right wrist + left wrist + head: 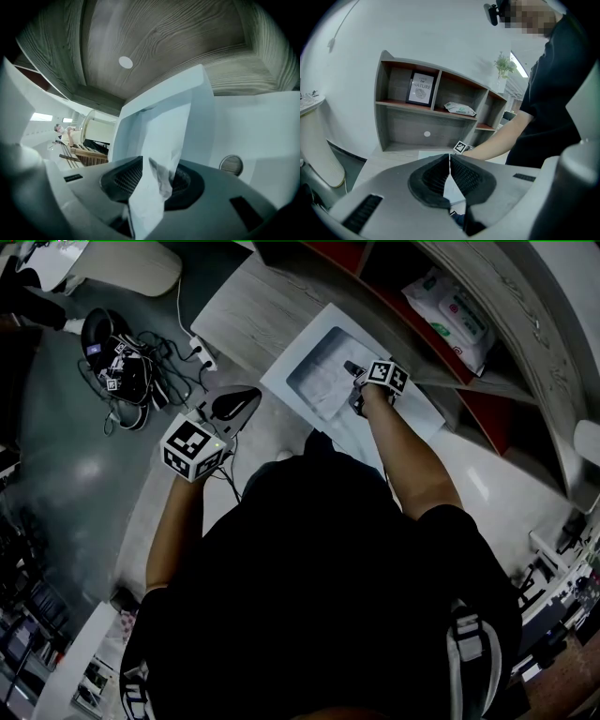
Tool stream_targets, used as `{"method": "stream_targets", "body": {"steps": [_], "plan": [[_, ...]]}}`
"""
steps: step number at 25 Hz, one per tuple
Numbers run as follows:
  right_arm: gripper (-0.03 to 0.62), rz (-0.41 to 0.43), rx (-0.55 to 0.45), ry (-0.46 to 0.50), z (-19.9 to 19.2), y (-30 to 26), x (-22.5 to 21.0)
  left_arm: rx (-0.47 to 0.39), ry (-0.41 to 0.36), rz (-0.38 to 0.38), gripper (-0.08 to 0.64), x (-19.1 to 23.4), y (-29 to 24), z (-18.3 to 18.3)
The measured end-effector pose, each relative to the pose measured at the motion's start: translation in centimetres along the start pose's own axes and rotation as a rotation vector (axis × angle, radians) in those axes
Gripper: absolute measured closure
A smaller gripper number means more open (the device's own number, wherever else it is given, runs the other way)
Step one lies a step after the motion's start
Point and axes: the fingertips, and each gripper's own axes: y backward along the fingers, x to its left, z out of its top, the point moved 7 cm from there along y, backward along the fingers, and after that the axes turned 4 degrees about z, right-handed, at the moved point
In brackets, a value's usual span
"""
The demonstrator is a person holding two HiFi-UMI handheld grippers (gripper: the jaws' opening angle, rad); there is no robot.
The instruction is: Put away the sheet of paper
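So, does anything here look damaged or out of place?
Yes. The sheet of paper between the right gripper's open jaws is creased and crumpled at its near end, not flat.

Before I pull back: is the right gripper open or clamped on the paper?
Open. In its own view the right gripper has its pads apart, with the crumpled sheet of paper between them, not pinched.

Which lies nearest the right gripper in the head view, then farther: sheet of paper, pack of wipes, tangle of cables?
From the right gripper:
1. The sheet of paper, at its jaws, in the white tray.
2. The pack of wipes, on the shelf, upper right.
3. The tangle of cables, on the floor, far left.
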Motion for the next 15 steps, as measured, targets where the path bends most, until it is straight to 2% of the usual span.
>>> {"method": "stream_targets", "body": {"steps": [6,15], "plan": [[0.423,-0.051,-0.005,-0.002,-0.6,0.6,-0.5,-0.009,0.005,-0.010,0.538,-0.1,0.2,-0.3],[0.402,-0.118,-0.026,0.007,-1.7,2.0,-1.0,-0.020,0.001,-0.022,0.538,-0.4,1.1,-0.8]]}}
